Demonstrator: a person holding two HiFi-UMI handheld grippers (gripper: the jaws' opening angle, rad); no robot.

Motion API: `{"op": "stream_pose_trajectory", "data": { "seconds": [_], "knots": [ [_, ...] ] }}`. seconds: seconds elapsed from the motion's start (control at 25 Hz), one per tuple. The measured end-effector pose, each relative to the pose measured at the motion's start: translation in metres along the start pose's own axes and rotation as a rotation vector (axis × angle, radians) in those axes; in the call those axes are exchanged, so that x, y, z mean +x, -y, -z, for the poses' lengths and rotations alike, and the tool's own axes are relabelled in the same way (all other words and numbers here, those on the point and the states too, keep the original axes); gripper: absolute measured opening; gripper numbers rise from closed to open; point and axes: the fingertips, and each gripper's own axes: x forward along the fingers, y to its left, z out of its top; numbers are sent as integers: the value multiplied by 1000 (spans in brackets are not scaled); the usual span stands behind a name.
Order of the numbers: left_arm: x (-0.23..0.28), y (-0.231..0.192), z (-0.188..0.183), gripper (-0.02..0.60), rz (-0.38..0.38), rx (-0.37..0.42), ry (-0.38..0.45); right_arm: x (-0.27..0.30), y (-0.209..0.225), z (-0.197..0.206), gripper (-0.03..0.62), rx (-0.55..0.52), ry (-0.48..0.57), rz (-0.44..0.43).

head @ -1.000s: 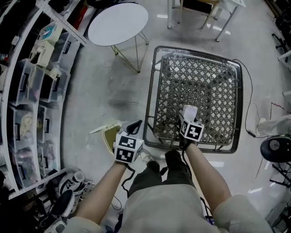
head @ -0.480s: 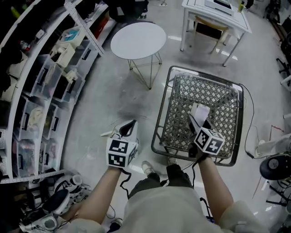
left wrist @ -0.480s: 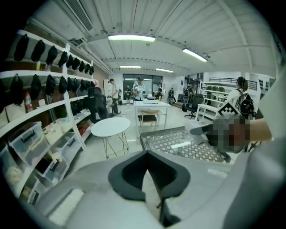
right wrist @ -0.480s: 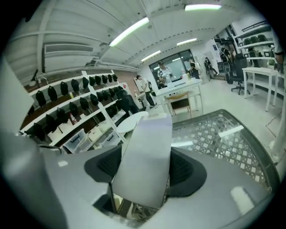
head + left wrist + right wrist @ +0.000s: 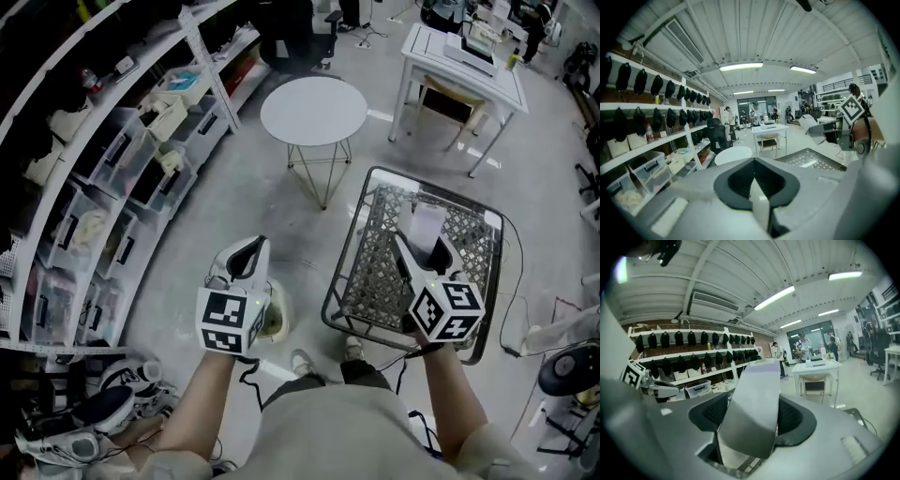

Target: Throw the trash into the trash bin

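My right gripper (image 5: pixel 424 246) is shut on a pale flat piece of trash (image 5: pixel 427 223), held up over the wire mesh cart (image 5: pixel 375 281). In the right gripper view the piece (image 5: pixel 754 404) stands slanted between the wide-set jaws (image 5: pixel 752 432). My left gripper (image 5: pixel 247 253) hangs over the floor left of the cart, jaws close together. In the left gripper view only a thin pale sliver shows between its dark pads (image 5: pixel 740 180); I cannot tell what it is. A small yellowish bin (image 5: pixel 275 317) sits on the floor, half hidden under the left gripper.
A round white table (image 5: pixel 313 110) stands beyond the cart, with a white desk (image 5: pixel 464 66) and chair at the back right. Shelves with plastic boxes (image 5: pixel 103 178) run along the left. A cable (image 5: pixel 511 309) trails by the cart's right side. People stand far off (image 5: pixel 753 111).
Both grippers have risen, and the head view now takes in more of the room. The right gripper has lifted the pale piece up above the cart. The left gripper sits higher over the yellowish bin.
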Motion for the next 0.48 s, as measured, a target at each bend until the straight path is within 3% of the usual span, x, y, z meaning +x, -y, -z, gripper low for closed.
{"op": "stream_pose_trajectory", "data": {
  "seconds": [0.2,0.48],
  "knots": [
    [-37,-9,-27,2,-50,88,64,-15,-48,-51,314,-45,92,-84],
    [-77,-16,-51,2,-108,101,129,-33,-98,-98,314,-64,169,-190]
  ]
}}
